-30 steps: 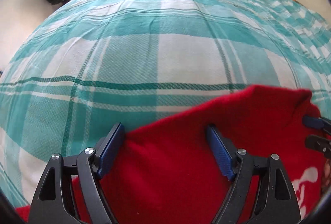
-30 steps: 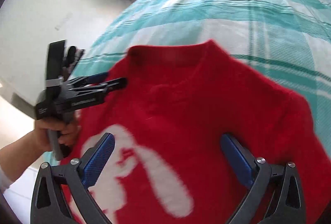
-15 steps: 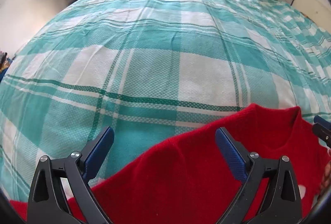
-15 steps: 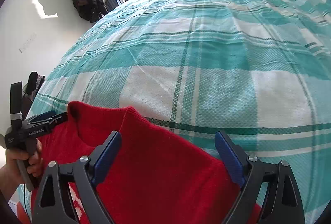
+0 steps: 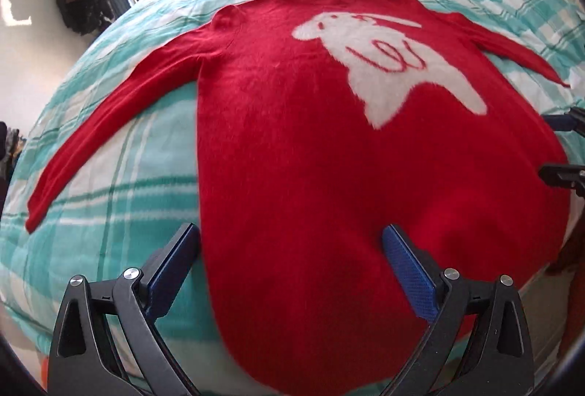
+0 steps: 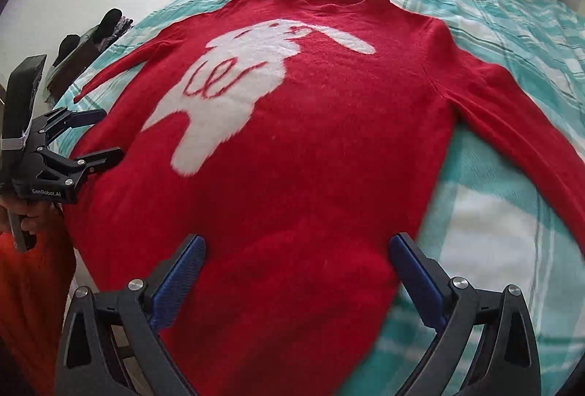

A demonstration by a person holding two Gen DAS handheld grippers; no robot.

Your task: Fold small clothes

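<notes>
While both my left tongs (image 5: 290,255) and right tongs (image 6: 296,266) gape wide, empty, red sweater (image 5: 329,147) lies flat on bed (image 5: 120,154).

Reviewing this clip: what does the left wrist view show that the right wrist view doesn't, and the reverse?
Left wrist only: one long sleeve lying flat out to its cuff, and the right gripper entering at the edge. Right wrist only: the left gripper seen from the side, open, with the hand holding it. Both: the red sweater spread face up on the checked bedspread, white animal motif showing.
</notes>
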